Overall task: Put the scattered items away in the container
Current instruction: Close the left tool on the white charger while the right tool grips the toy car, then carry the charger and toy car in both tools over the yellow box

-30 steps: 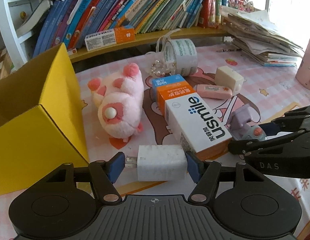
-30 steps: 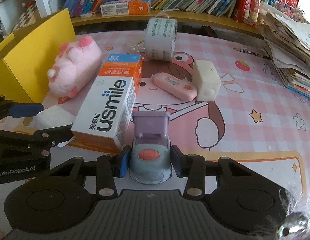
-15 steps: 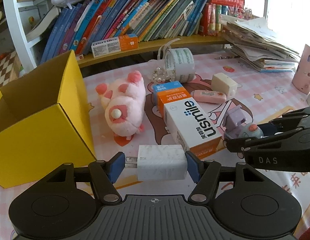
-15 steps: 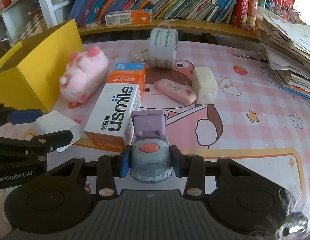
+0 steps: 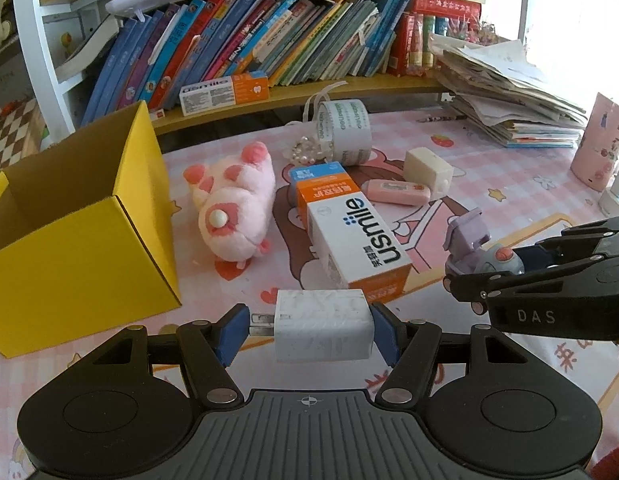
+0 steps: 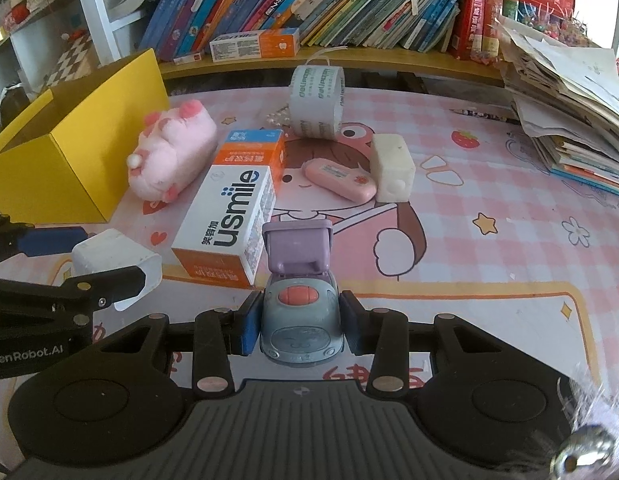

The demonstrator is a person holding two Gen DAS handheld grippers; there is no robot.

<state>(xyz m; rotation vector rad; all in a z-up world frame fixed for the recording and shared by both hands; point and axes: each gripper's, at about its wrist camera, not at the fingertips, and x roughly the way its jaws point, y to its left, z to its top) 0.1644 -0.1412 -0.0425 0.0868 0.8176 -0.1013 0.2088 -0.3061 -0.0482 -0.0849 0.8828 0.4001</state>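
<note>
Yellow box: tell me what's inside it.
Nothing shows inside the yellow box: only bare brown inner walls are visible in either view. Its floor is hidden by the front walls, so contents lying low cannot be ruled out.

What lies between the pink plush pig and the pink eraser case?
The long orange-and-white usmile box lies between the plush pig and eraser case, clearest in the right wrist view.

The yellow box (image 5: 81, 248) is matt cardboard. The pink pig toy (image 5: 233, 208) is fuzzy plush. The charger (image 5: 323, 324) is scuffed white plastic, the toy car (image 6: 301, 320) smooth plastic, the worktop (image 6: 489, 248) covered in glossy printed sheet.
</note>
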